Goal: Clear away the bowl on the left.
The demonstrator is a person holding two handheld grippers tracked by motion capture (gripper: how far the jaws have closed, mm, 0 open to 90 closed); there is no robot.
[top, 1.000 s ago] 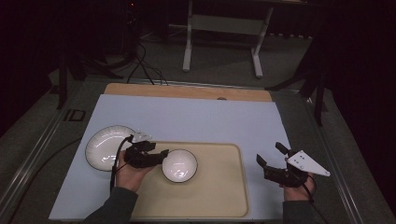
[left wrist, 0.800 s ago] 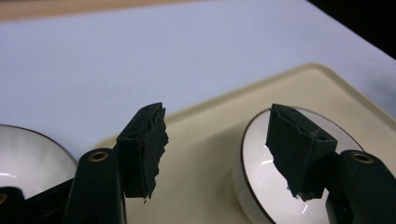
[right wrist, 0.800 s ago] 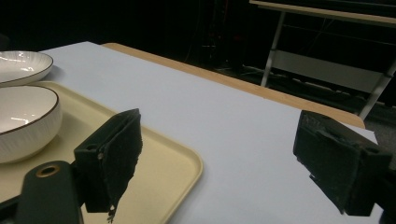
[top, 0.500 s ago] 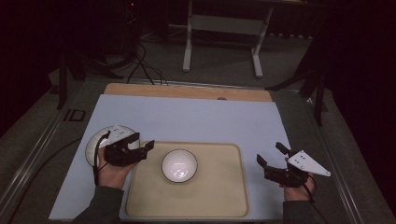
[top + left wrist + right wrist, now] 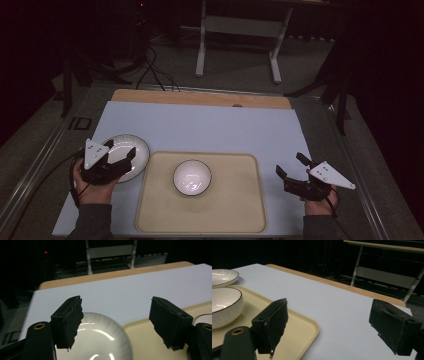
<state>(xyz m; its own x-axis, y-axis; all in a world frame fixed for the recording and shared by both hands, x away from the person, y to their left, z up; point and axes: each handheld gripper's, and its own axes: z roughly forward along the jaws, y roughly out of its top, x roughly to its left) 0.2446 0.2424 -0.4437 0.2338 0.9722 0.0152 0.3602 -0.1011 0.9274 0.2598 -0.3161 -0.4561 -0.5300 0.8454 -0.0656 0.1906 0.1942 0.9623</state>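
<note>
Spread over the table, a pale sheet (image 5: 210,125), with a wooden strip (image 5: 200,98) along its far edge (touching the sheet the whole way across). Beyond that, on the dark floor, a white-legged stand (image 5: 240,25) and, to its left, a tangle of black cables (image 5: 150,70). Far back in the left gripper view, amid the dark, a small red light (image 5: 45,252).

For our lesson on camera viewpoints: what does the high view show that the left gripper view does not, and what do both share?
High view alone: the whole bowl on the tray, the right hand-held gripper and both hands. Left gripper view alone: a close look along the left hand-held gripper, jaws wide apart, nothing between them. Shared: white plate, cream tray, pale blue table.
</note>
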